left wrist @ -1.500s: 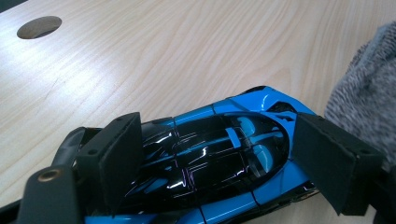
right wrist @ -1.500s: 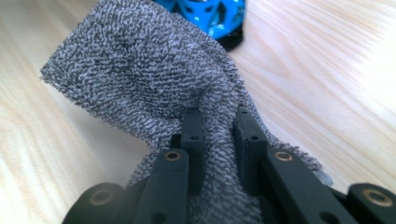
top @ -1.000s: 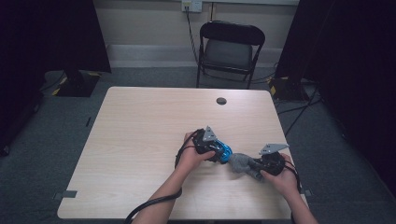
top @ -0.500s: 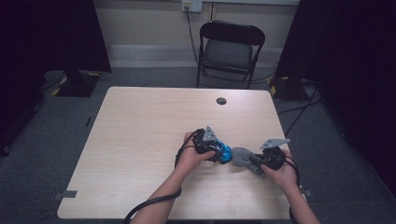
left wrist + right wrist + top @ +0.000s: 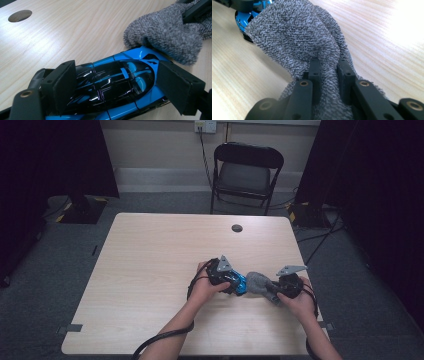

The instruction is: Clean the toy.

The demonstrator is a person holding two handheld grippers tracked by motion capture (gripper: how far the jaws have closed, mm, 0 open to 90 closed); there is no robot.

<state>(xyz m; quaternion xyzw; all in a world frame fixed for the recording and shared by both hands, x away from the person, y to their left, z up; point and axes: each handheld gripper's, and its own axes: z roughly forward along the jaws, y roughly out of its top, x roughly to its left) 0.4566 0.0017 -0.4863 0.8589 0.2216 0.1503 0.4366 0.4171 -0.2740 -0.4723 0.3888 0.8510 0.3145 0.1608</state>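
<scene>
A glossy blue toy car (image 5: 117,85) with a black roof stood upright on the bench (image 5: 150,260), nearer its front edge, right of middle. A bunched grey terry cloth (image 5: 294,37) touched the car's end, draped toward the right edge.

No writing, label, brand, number or sign can be read anywhere: not on the blue toy car (image 5: 112,82), the grey cloth (image 5: 294,37), the table (image 5: 150,250), or the folding chair (image 5: 247,170) beyond the table's far edge.
</scene>
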